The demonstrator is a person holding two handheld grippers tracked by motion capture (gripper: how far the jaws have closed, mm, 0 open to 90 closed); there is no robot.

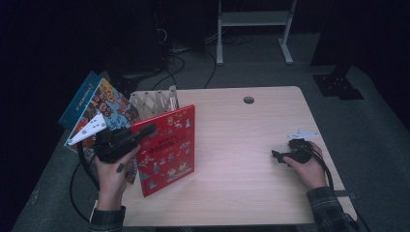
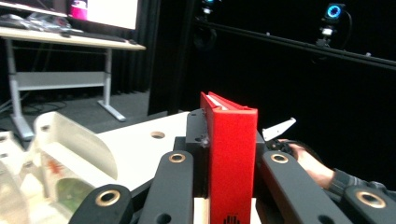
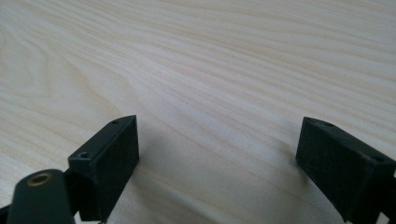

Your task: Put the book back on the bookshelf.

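A red picture book [image 1: 168, 150] stands upright near the left side of the wooden table [image 1: 241, 145], its cover facing me. My left gripper [image 1: 145, 131] is shut on its upper left edge; in the left gripper view the red book [image 2: 232, 154] stands clamped edge-on between the two black jaws. My right gripper [image 1: 279, 157] rests low on the table at the right, held by a hand, jaws wide apart. The right gripper [image 3: 217, 163] has only bare wood between its fingers.
A pale wooden book rack [image 1: 153, 102] stands at the table's back left, with two more colourful books [image 1: 99, 108] leaning left of it. A round cable hole [image 1: 248, 100] lies near the far edge. A metal desk frame [image 1: 254, 29] stands on the floor beyond.
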